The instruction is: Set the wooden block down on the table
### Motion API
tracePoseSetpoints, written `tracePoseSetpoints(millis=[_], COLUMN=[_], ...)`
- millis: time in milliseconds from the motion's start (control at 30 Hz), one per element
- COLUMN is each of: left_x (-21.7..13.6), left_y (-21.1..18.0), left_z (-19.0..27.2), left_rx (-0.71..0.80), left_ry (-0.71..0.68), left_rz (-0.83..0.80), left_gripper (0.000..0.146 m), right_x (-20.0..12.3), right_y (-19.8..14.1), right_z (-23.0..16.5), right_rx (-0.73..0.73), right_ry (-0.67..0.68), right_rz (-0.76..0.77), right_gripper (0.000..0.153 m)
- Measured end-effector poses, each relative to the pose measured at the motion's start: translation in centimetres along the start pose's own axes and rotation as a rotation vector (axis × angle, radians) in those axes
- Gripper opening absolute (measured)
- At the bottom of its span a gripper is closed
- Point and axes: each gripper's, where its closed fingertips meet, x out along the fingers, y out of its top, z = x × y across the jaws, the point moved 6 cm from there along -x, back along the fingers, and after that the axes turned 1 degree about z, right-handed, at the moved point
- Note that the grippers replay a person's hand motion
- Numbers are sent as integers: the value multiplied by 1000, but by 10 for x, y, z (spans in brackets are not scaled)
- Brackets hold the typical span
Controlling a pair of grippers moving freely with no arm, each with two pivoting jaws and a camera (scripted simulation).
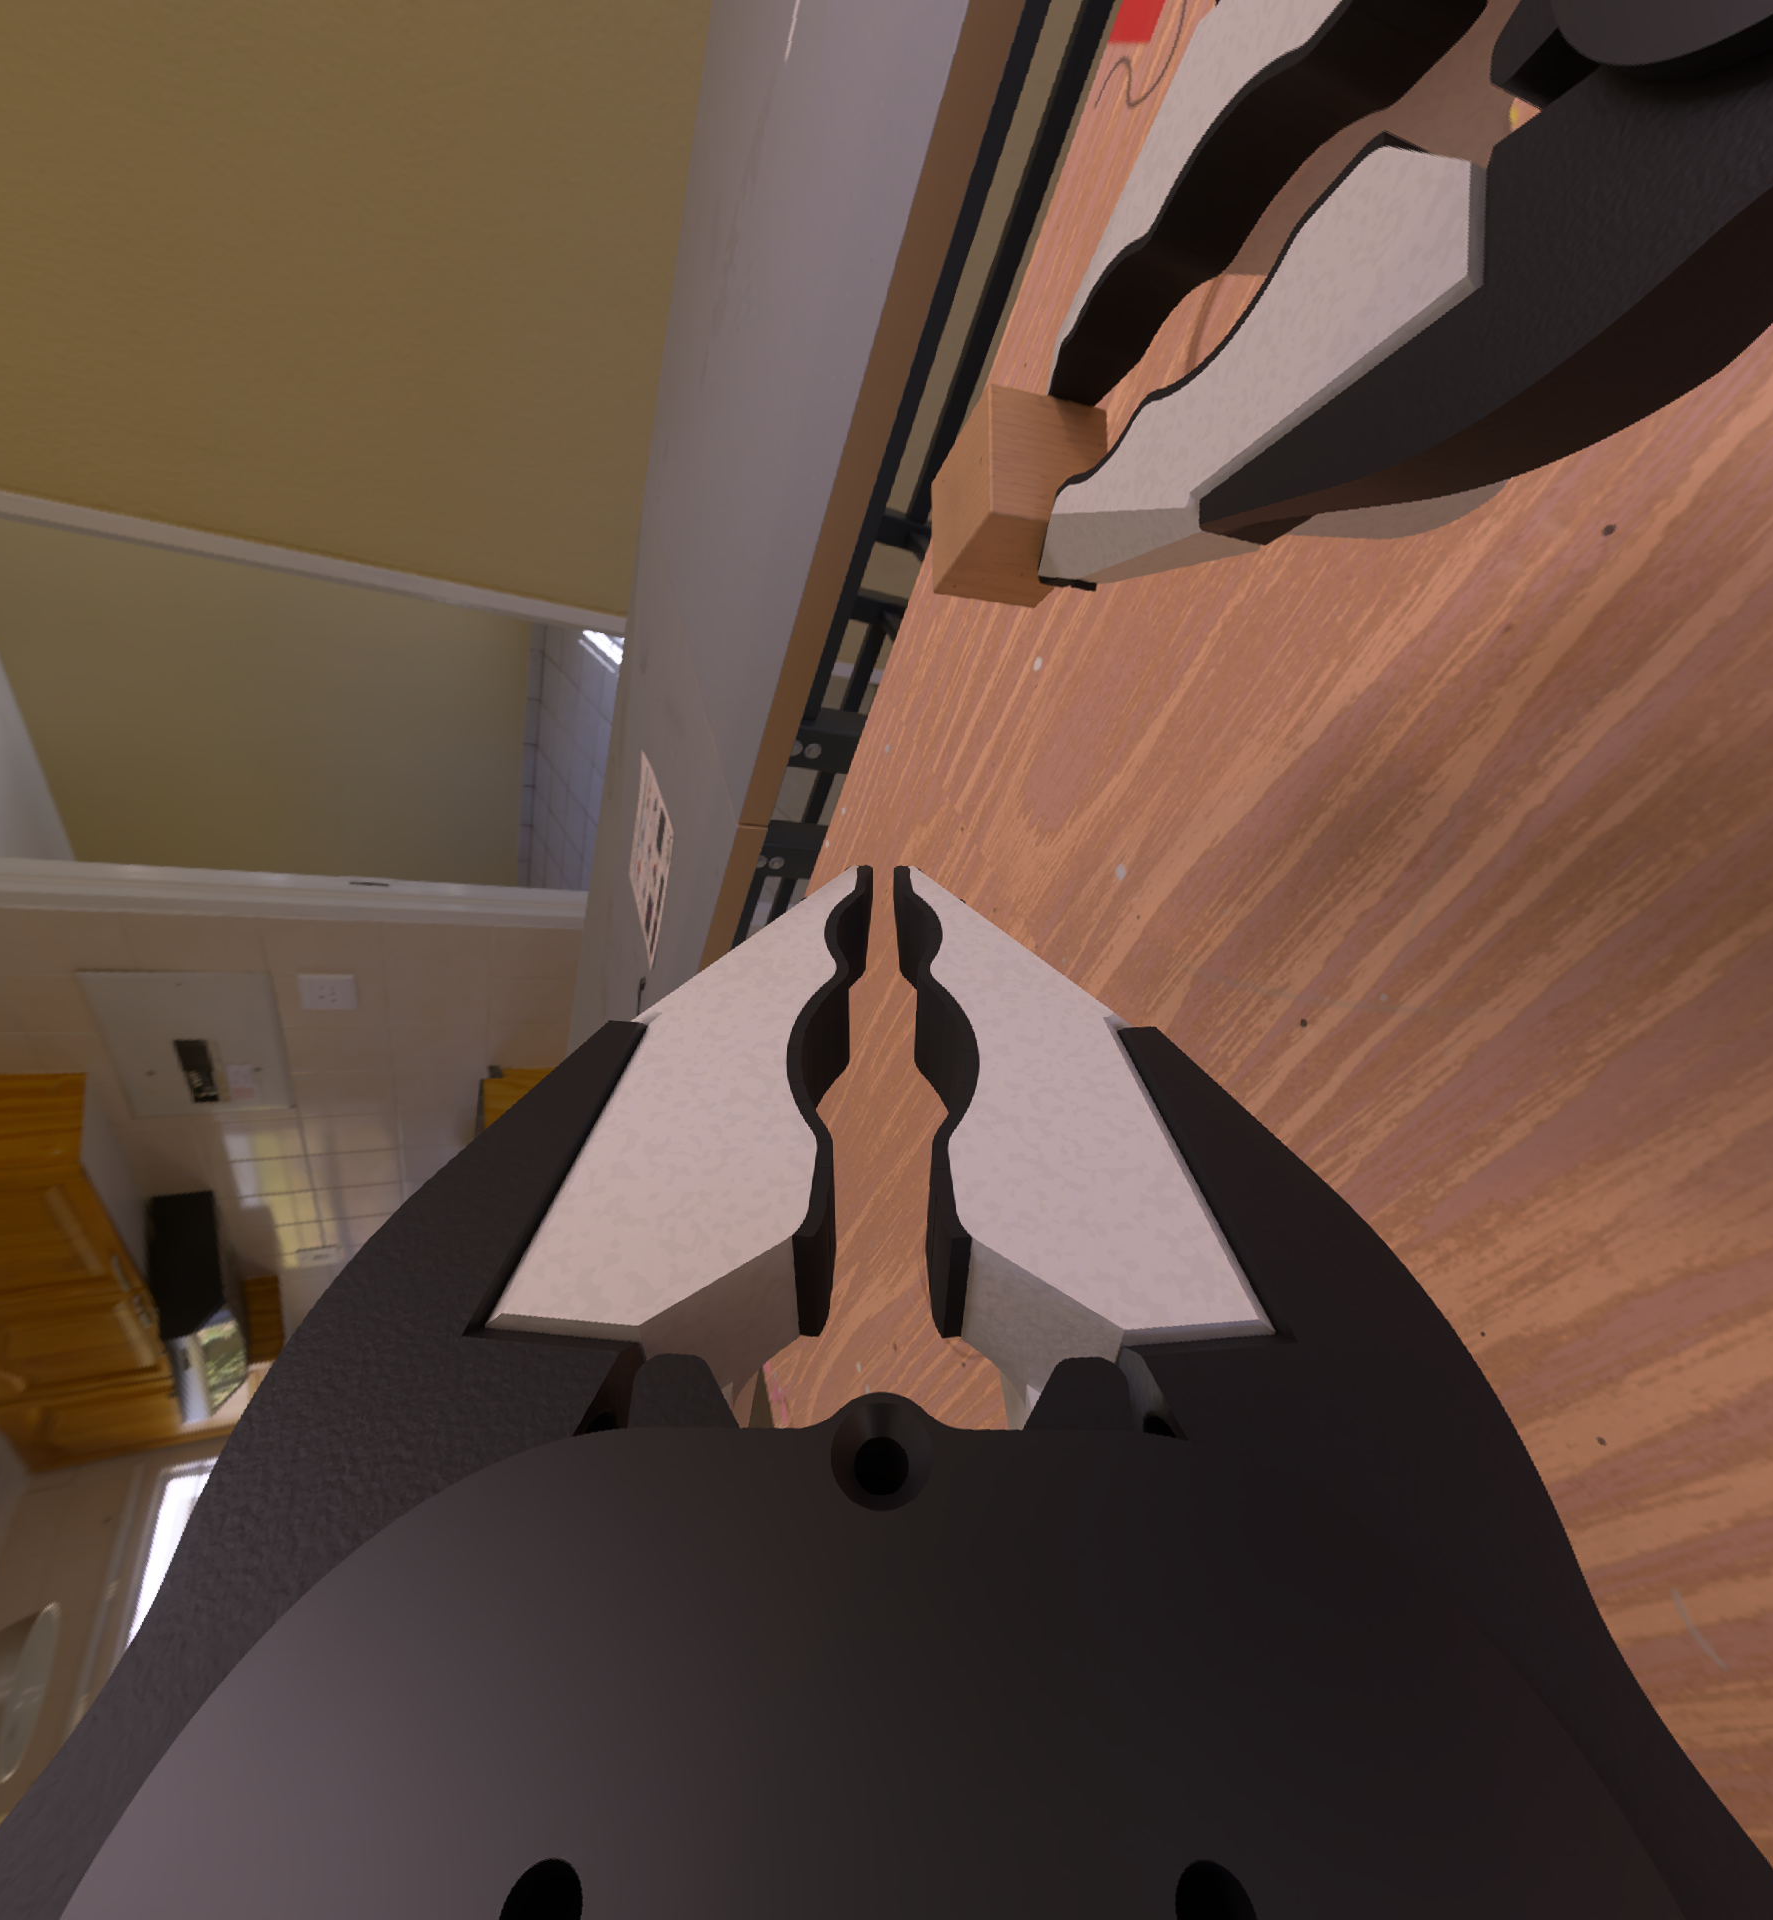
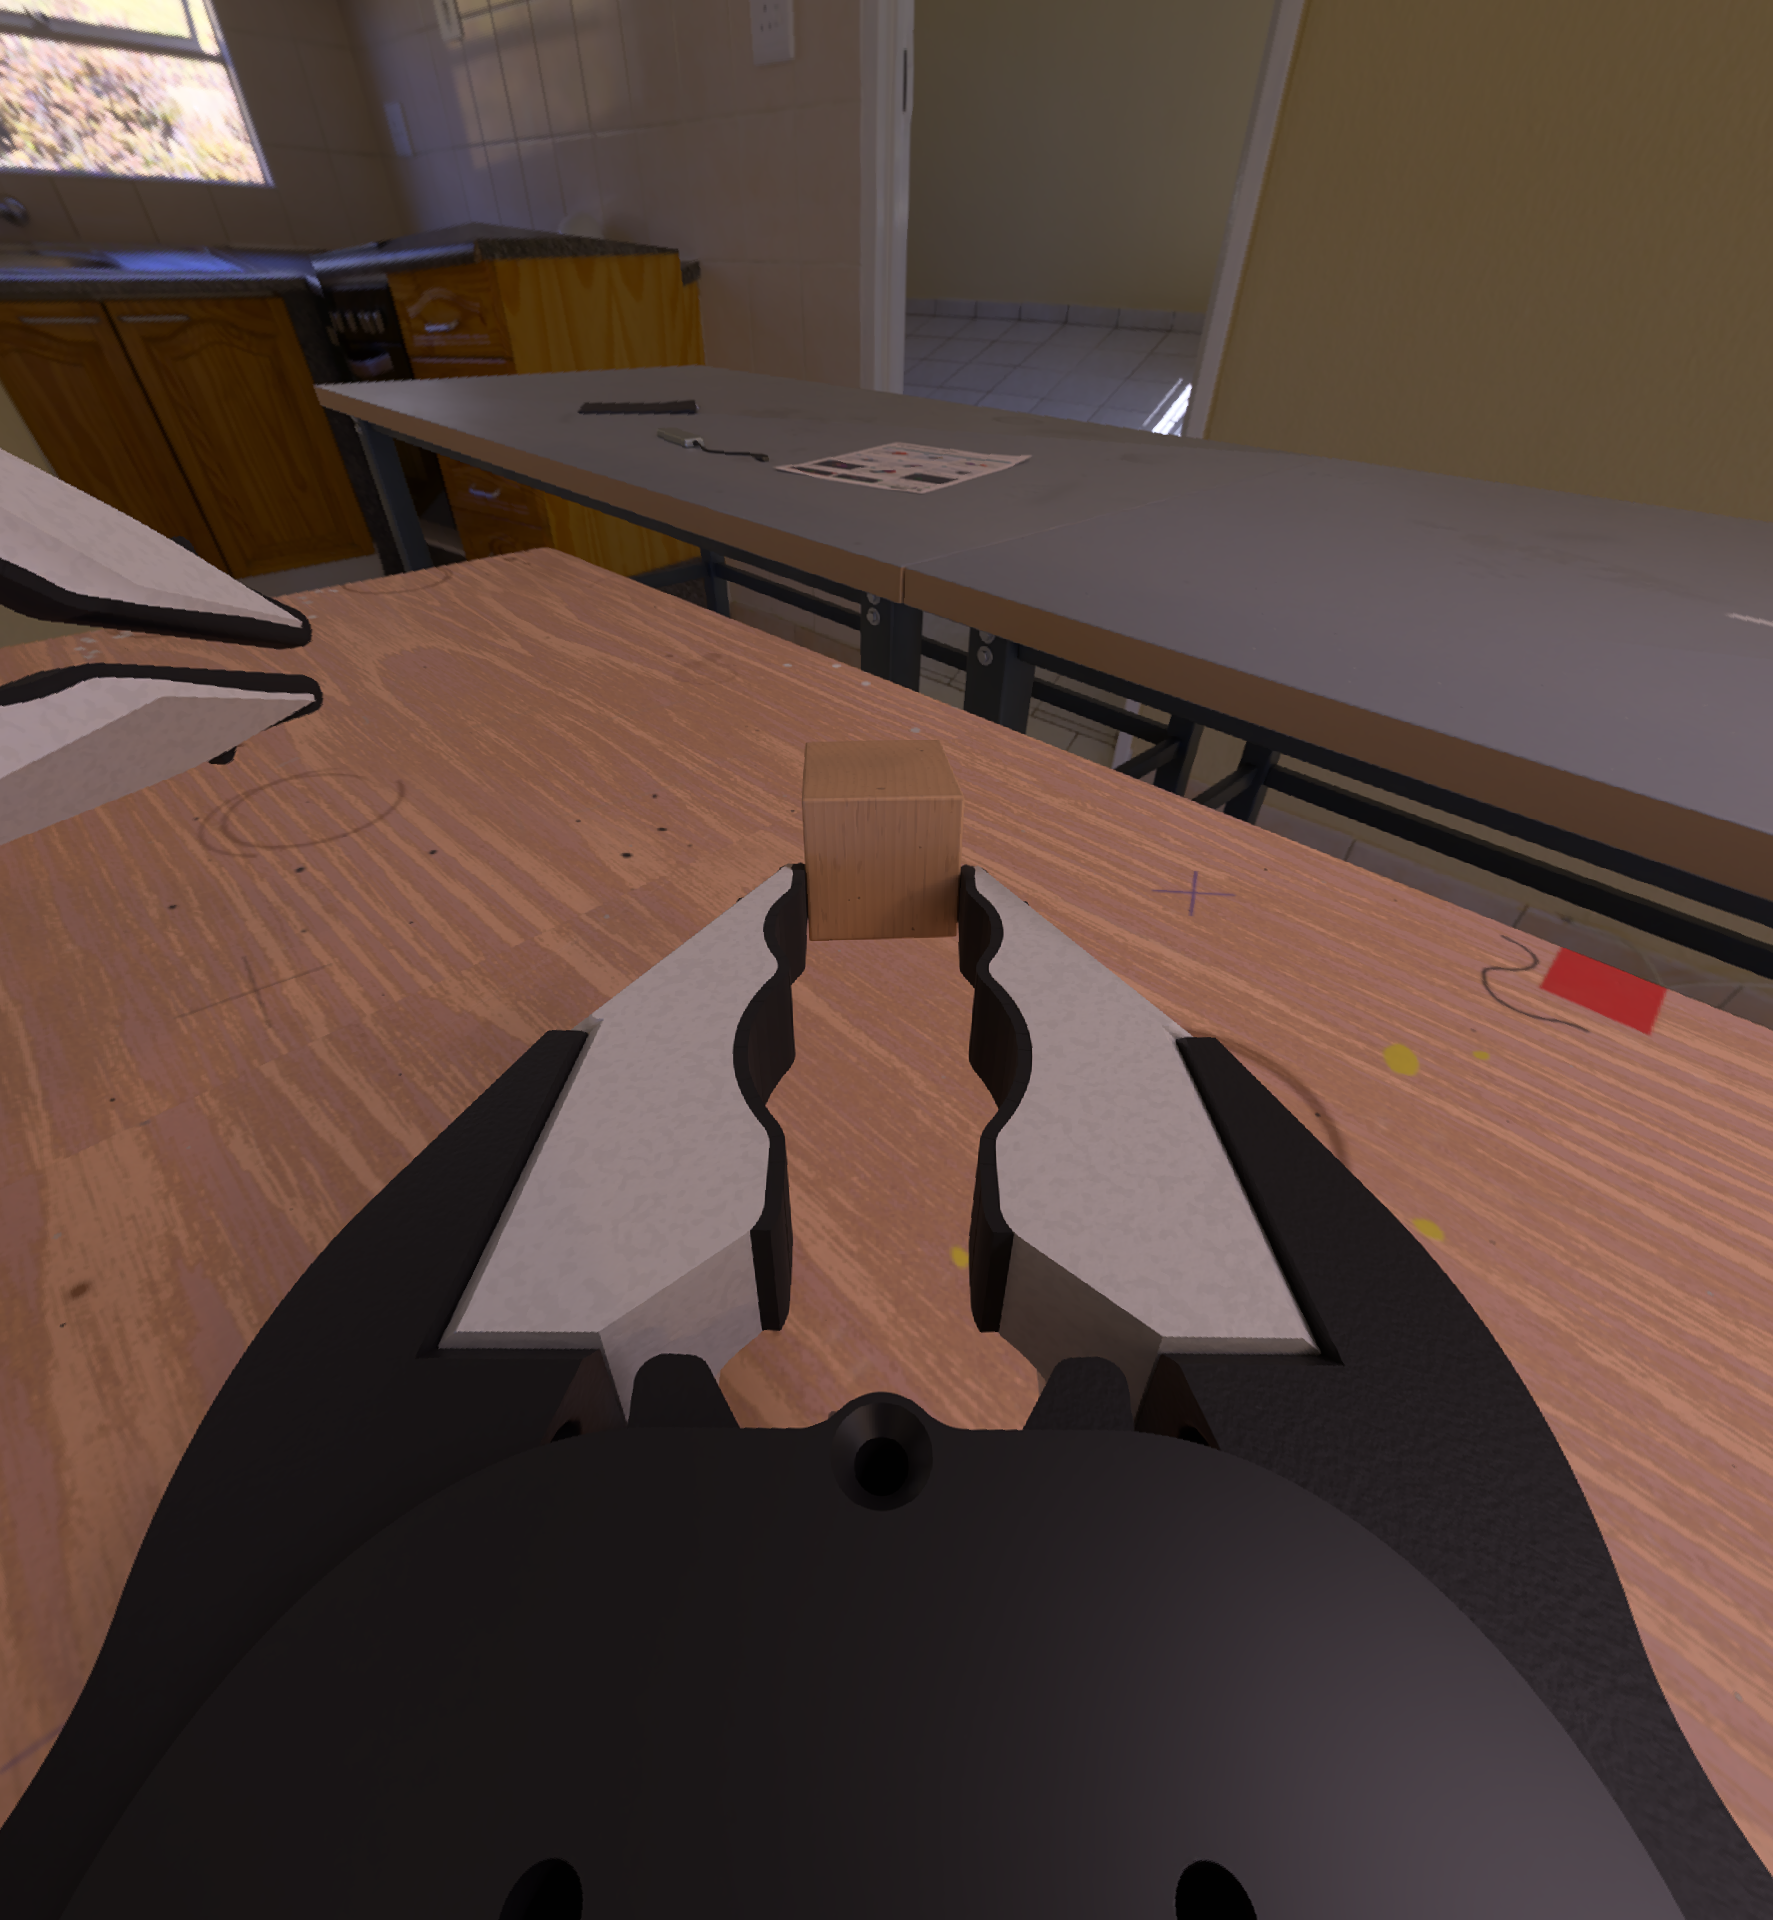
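Note:
A small light wooden block [image 2: 880,842] sits between the fingertips of my right gripper [image 2: 880,885], which is shut on its two sides, over the middle of the wooden table [image 2: 394,1039]. I cannot tell whether the block's underside touches the table or hangs just above it. The left wrist view shows the same block [image 1: 996,499] held by the right gripper [image 1: 1064,468] near the table's far edge. My left gripper [image 1: 883,878] is shut and empty, apart from the block, over the table [image 1: 1381,935]. It also shows at the left in the right wrist view [image 2: 310,665].
A red square patch [image 2: 1604,987] and pen marks lie on the table to the right. A long grey table [image 2: 1277,540] with a printed sheet [image 2: 903,464] stands beyond the far edge. Kitchen cabinets [image 2: 186,416] stand at the back left.

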Motion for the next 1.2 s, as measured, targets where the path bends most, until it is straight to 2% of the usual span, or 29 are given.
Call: tracePoseSetpoints(millis=[200, 400, 567, 767, 867, 967, 1100, 1200], left_x=[2, 6, 8, 15, 19, 19, 13, 13], left_y=[1, -3, -6, -15, -19, -19, -18, -20], left_z=[8, 12, 4, -9, -8, -7, -9, -11], left_rx=[62, 22, -287, -792, -905, -887, -750, -755], left_ry=[44, -27, -324, -836, -974, -959, -856, -885], left_rz=[-53, -45, 96, 331, 384, 411, 394, 357], left_gripper=[4, 3, 4, 4, 4, 4, 4, 4], right_x=[1, 1, 1, -1, 0, 1, 0, 0], right_y=[-3, -3, -4, -1, -2, -2, -2, -1], right_z=[-2, -5, -2, -5, -10, -10, -11, -13], right_rx=[-38, -85, -75, -80, -100, -96, -169, -202], right_ry=[-56, -83, -71, 7, 17, 18, -3, -9], right_rz=[-63, -78, -90, -44, -46, -56, -60, -54], right_gripper=[29, 29, 29, 29, 29, 29, 29, 29])
